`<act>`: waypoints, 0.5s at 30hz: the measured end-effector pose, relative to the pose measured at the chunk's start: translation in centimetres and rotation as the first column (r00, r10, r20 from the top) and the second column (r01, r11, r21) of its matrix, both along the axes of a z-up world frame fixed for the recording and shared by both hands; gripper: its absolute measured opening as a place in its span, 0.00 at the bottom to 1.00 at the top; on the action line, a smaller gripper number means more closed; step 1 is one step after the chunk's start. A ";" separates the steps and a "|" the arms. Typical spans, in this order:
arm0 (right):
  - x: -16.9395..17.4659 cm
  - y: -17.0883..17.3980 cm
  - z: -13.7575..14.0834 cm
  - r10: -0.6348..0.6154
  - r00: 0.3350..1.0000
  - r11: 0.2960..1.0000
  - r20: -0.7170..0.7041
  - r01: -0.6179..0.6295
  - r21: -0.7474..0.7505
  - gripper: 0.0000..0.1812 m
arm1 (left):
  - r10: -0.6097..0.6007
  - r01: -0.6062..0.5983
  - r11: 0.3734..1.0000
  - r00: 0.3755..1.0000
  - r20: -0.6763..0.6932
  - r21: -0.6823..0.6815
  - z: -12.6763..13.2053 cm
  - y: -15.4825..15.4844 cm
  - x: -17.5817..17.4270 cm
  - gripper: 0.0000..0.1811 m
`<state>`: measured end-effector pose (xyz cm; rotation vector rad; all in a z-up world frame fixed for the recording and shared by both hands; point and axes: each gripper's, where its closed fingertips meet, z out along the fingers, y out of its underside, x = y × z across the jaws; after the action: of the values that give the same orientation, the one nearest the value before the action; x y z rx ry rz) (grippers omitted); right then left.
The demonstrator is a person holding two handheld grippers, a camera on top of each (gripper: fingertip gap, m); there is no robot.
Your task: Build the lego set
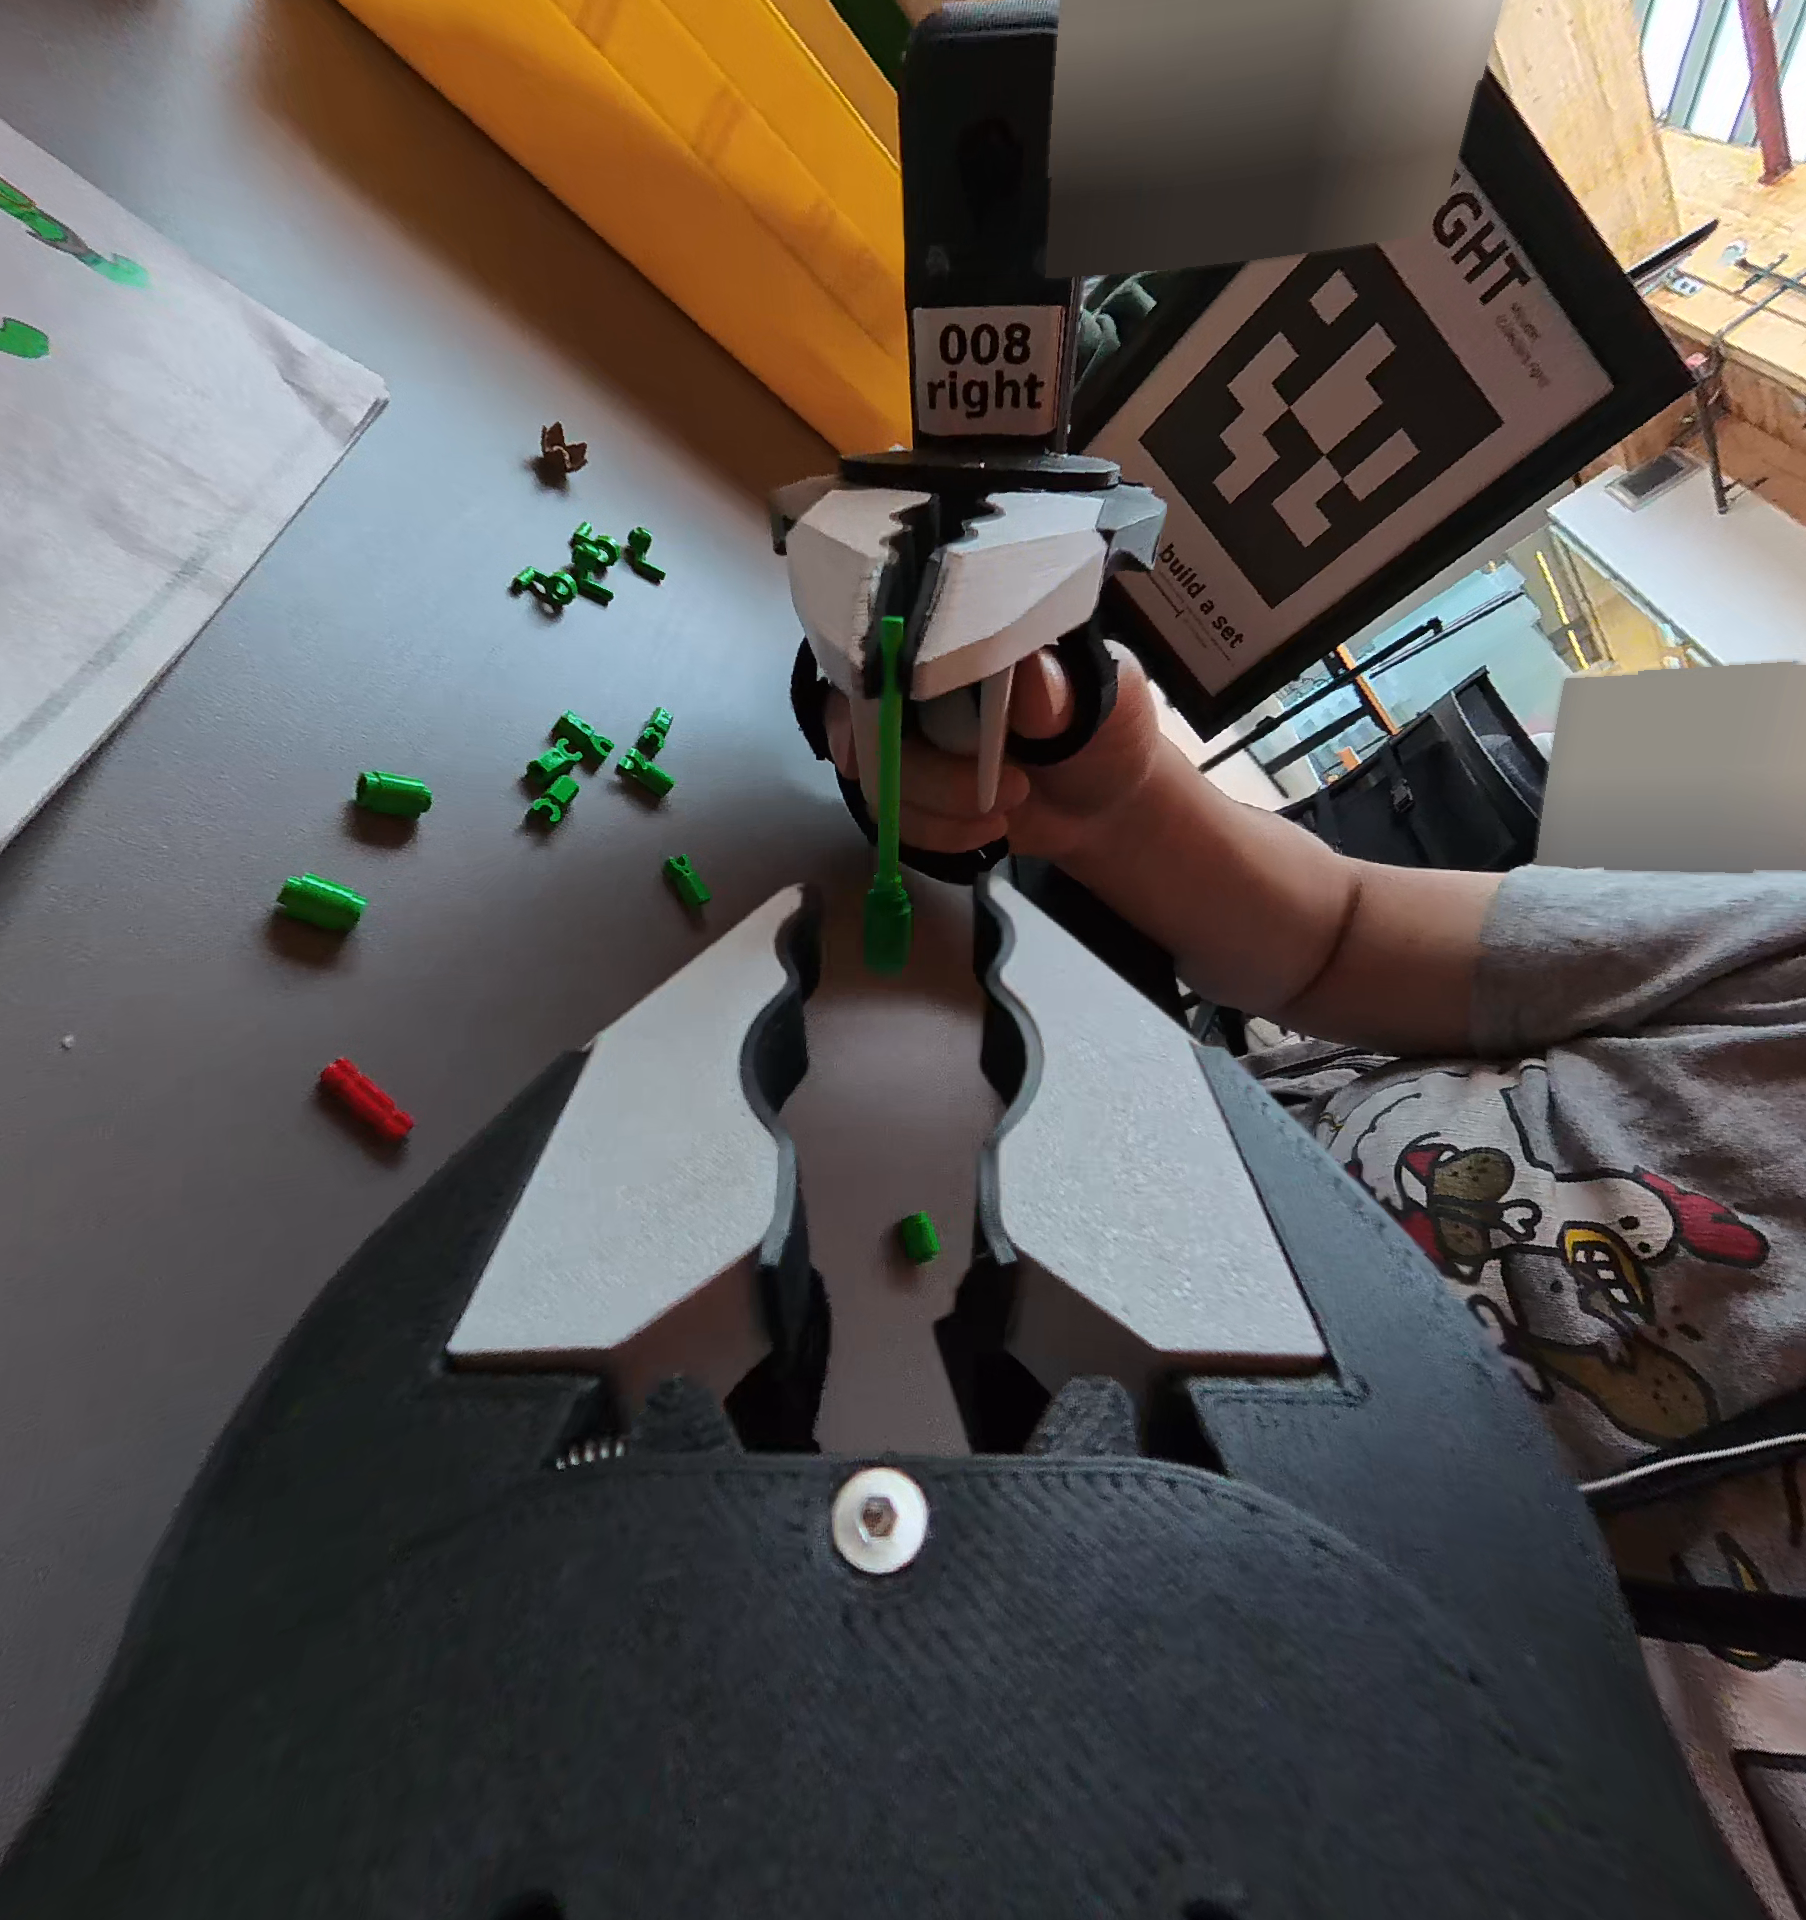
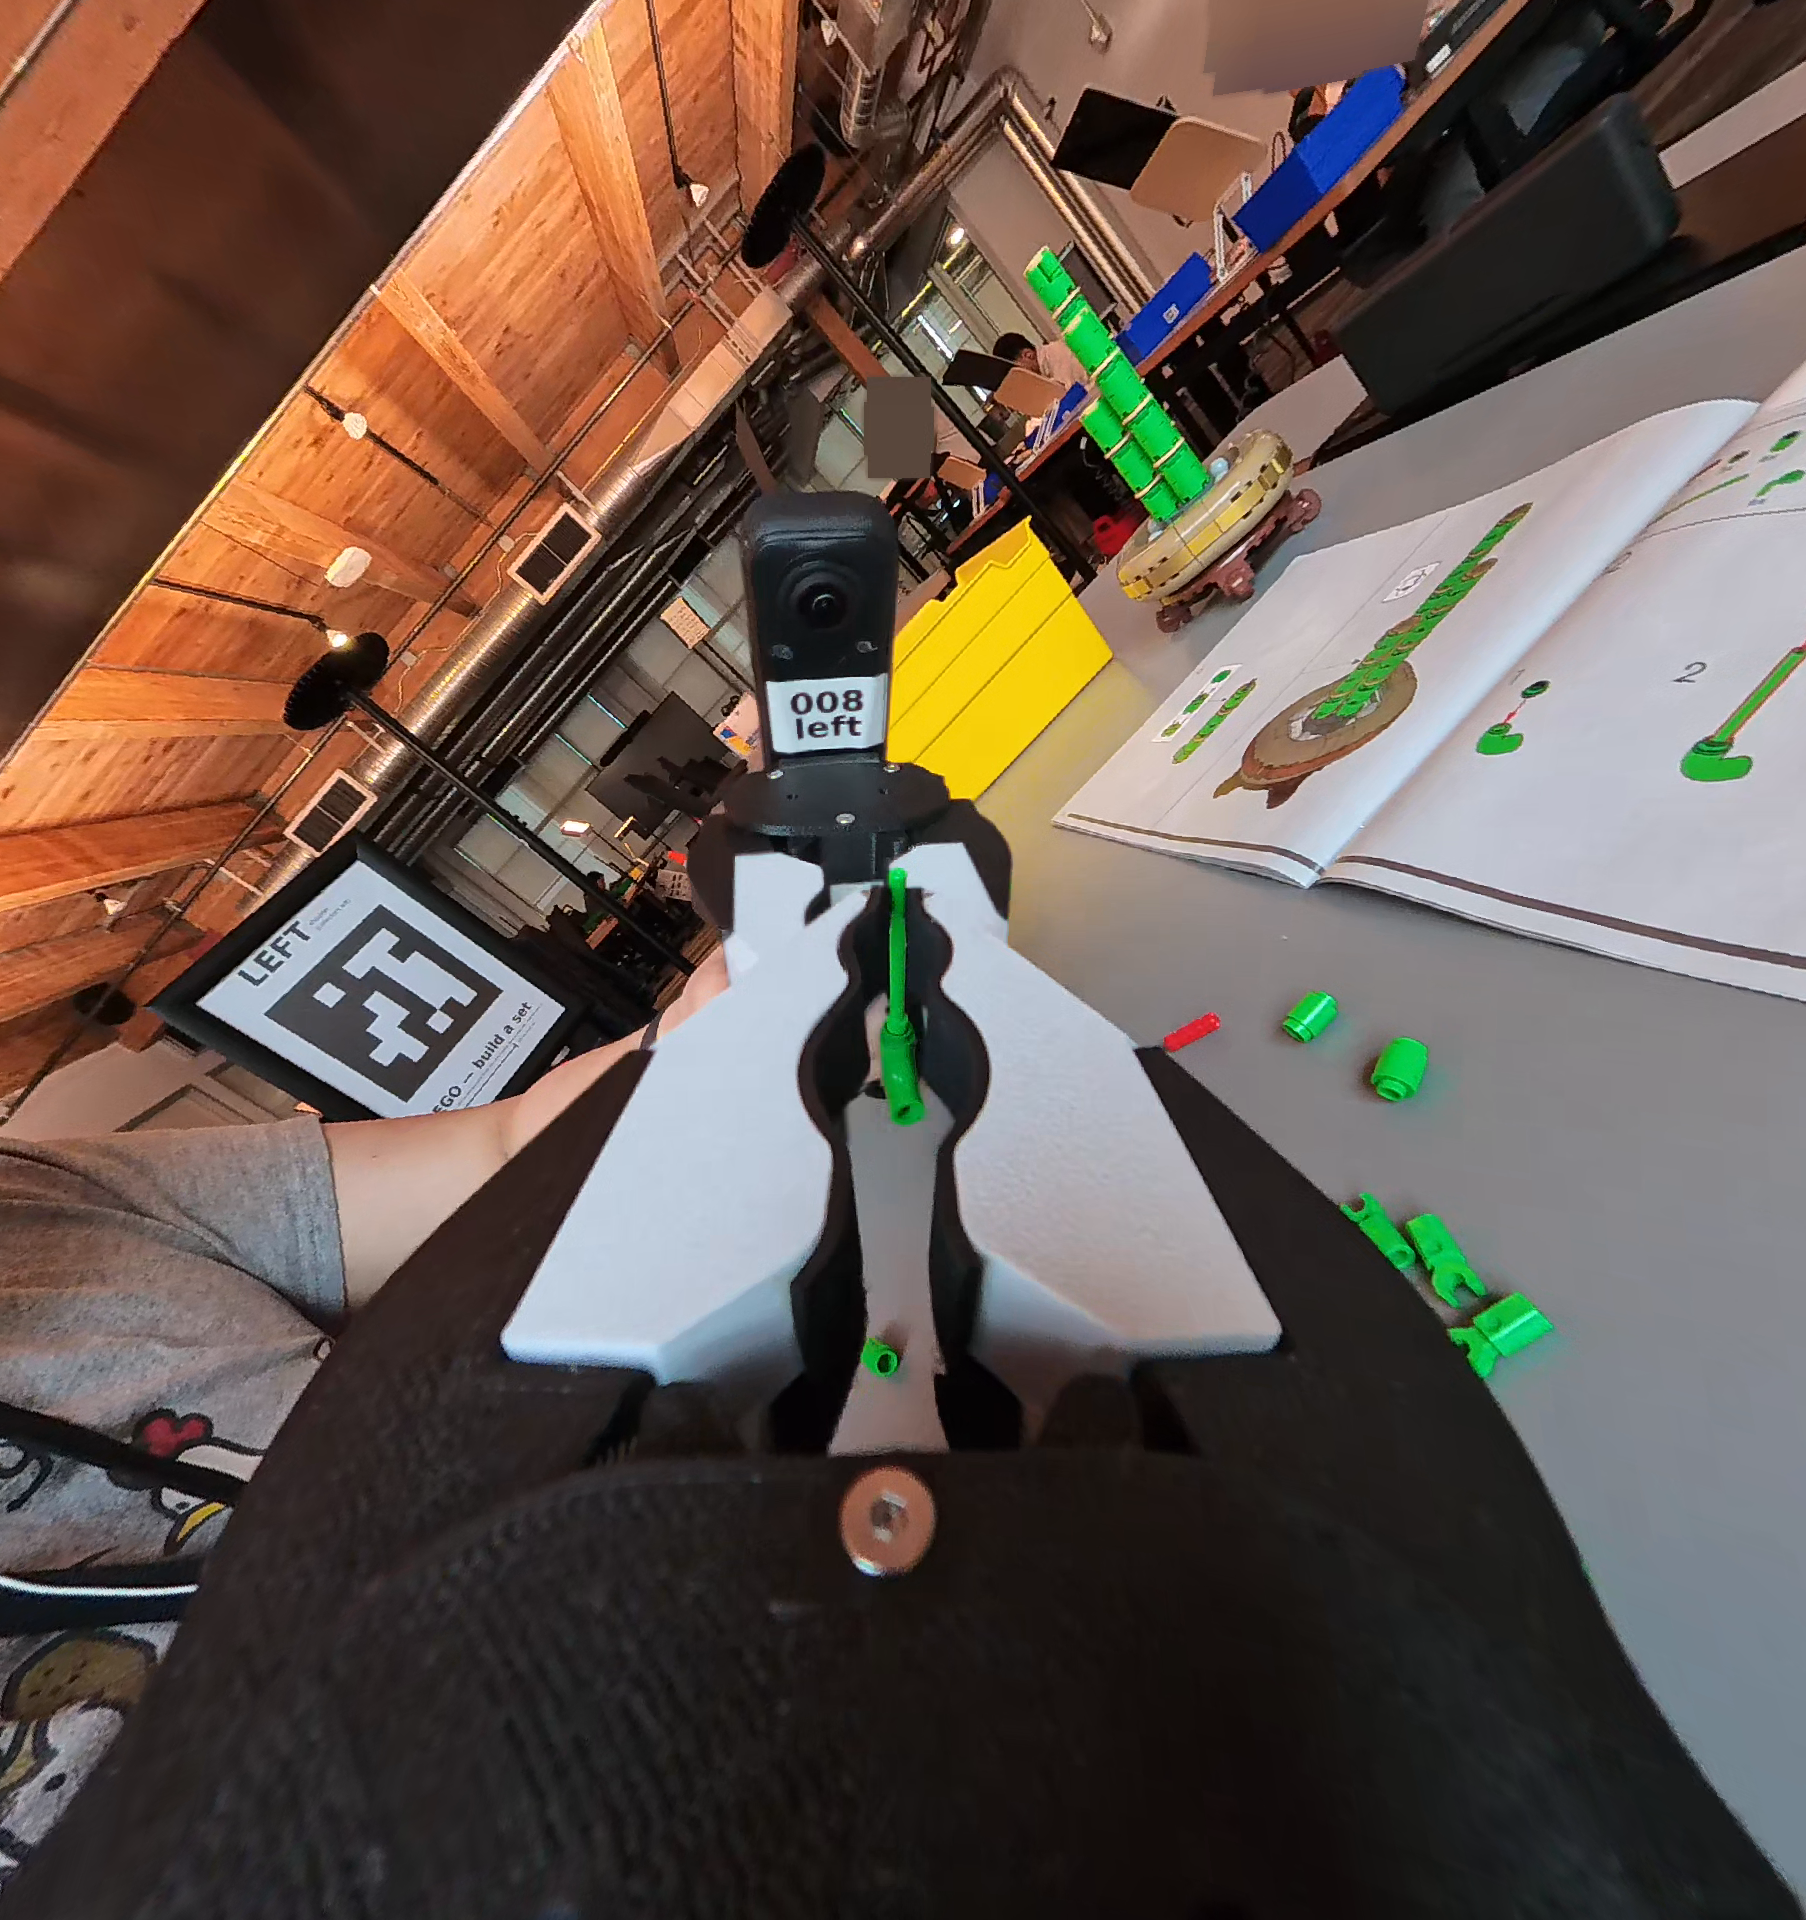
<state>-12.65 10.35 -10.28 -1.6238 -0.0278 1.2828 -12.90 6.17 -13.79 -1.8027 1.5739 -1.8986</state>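
Right claw (image 1: pixel 894 665) pinched on green rod (image 1: pixel 888 800); left claw (image 1: pixel 894 914) agape, empty, rod's thick end at its 12 o'clock.

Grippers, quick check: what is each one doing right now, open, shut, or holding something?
Left gripper: open, holding nothing.
Right gripper: shut on the thin end of the green rod.

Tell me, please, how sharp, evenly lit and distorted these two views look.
Left wrist view: soft, even daylight; a green cylinder casts a soft shadow on the table; the booklet smears towards the wide-angle edge. Right wrist view: the ceiling beams bow, the green clips are blurred, and the green rod is fairly sharp.
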 end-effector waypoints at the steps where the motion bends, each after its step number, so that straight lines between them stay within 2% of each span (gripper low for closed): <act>1: 0.0 0.0 -0.1 0.002 1.000 1.000 0.002 -0.002 -0.005 0.00 | -0.001 0.001 1.000 1.000 0.004 -0.008 0.1 0.1 0.0 0.17; 8: -0.3 0.0 -0.3 0.022 1.000 1.000 -0.007 -0.022 -0.018 0.00 | 0.011 -0.010 1.000 0.998 0.063 -0.009 0.9 0.5 0.1 0.15; 9: -0.4 0.0 -0.3 0.027 1.000 0.999 -0.009 -0.027 -0.018 0.00 | 0.008 -0.007 1.000 0.998 0.066 -0.012 1.0 0.5 0.0 0.14; 12: -0.7 -0.1 -0.3 0.044 0.999 0.999 -0.011 -0.045 -0.016 0.00 | -0.011 0.012 1.000 0.997 0.072 -0.007 0.9 0.2 -0.1 0.02; 15: -0.9 -0.2 0.0 0.048 0.999 0.999 -0.015 -0.048 -0.003 0.00 | -0.019 0.021 1.000 0.996 0.085 -0.012 1.2 0.0 -0.2 0.02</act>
<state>-13.50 10.17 -10.28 -1.6249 -0.0564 1.3323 -13.08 6.20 -12.59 -1.6927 1.5611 -1.9709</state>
